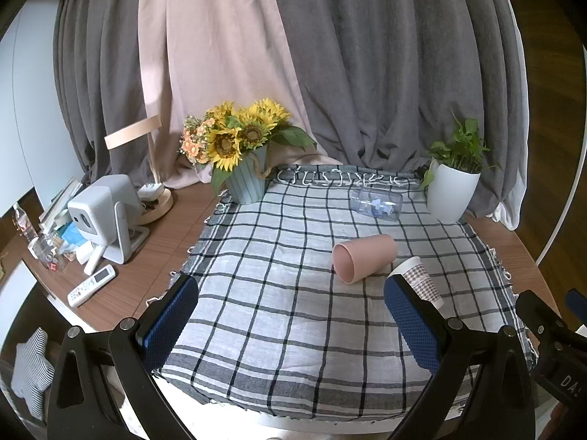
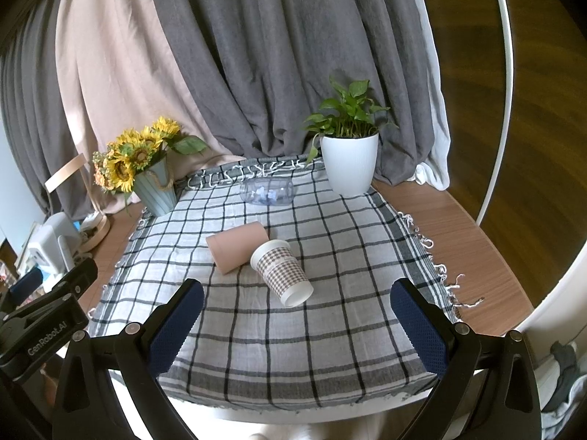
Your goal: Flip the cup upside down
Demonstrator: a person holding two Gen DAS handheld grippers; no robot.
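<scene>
Two cups are lying on their sides on the grey-and-white checked cloth (image 2: 293,348) covering the wooden surface (image 2: 458,242); the task doesn't say which one is meant. The plain pink cup (image 2: 238,251) is lying w/ its open mouth toward the left; in the left wrist view that mouth (image 1: 345,262) is facing the camera side. The paper cup w/ brown houndstooth sleeve (image 2: 281,273) is lying just beside it, apparently touching at the rim end, white rim away from the camera and white base pointing near-right, so its long axis is running diagonally from far-left to near-right.

Right hand-held gripper (image 2: 297,326) is hanging spread wide, holding nothing, and the paper cup is sitting ahead of it, slightly left of centre btwn the fingers. Left hand-held gripper (image 1: 290,324) is also spread and empty; both cups are lying ahead and off to its right, the paper cup (image 1: 418,284) partly hidden behind its right finger. My read: right side is nearer and better lined up for the paper cup, left for the pink one. The paper cup's axis is slanting across the right hand-held gripper's opening, so the wrist prob. needs turning to close across the cup's width.

Writing: "GenRobot.AI" is readable on the left unit's body in the right wrist view; "DA" is showing, cut off, on the other unit in the left wrist view. No legible print on either cup.
</scene>
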